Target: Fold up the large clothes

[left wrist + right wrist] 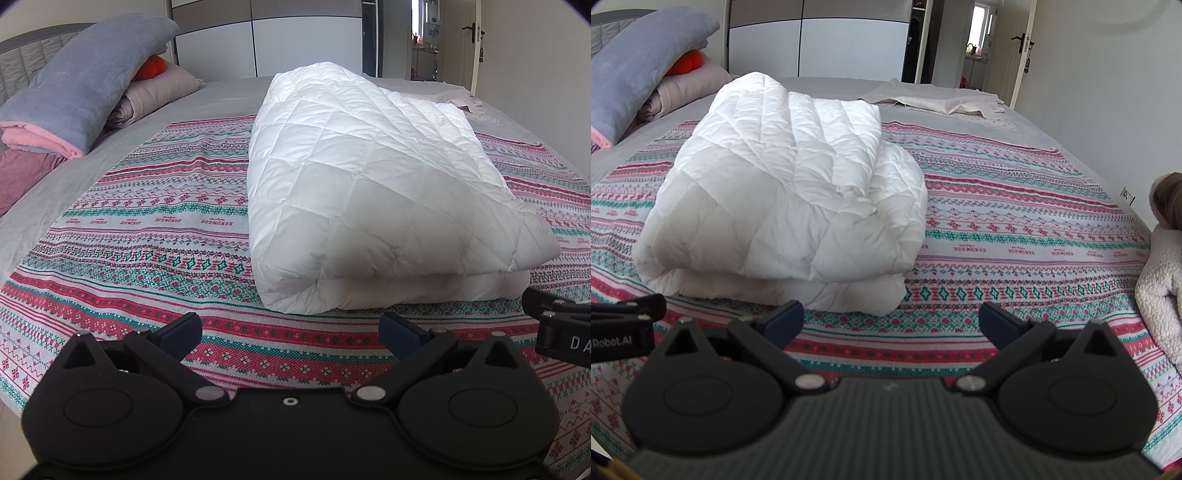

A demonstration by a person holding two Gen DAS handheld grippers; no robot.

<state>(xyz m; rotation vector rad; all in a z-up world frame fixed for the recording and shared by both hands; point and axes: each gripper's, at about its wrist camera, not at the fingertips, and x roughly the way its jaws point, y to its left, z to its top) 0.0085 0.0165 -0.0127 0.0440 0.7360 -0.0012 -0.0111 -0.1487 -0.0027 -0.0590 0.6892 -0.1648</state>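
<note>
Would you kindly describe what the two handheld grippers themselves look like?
Both are matte black plastic with round pivot discs, silver rivets and dark blue finger pads. The left gripper has a smooth base plate; the right gripper has a ribbed one. White lettering, partly cut off, marks each one's side.

A puffy white quilted duvet (369,192) of smooth, faintly shiny cloth is lying on a matt, woven red-and-green patterned bedspread (155,229).

folded quilt (369,192) lies on the patterned sheet (155,229), pillows (74,85) behind-left, both claws before it.
</note>
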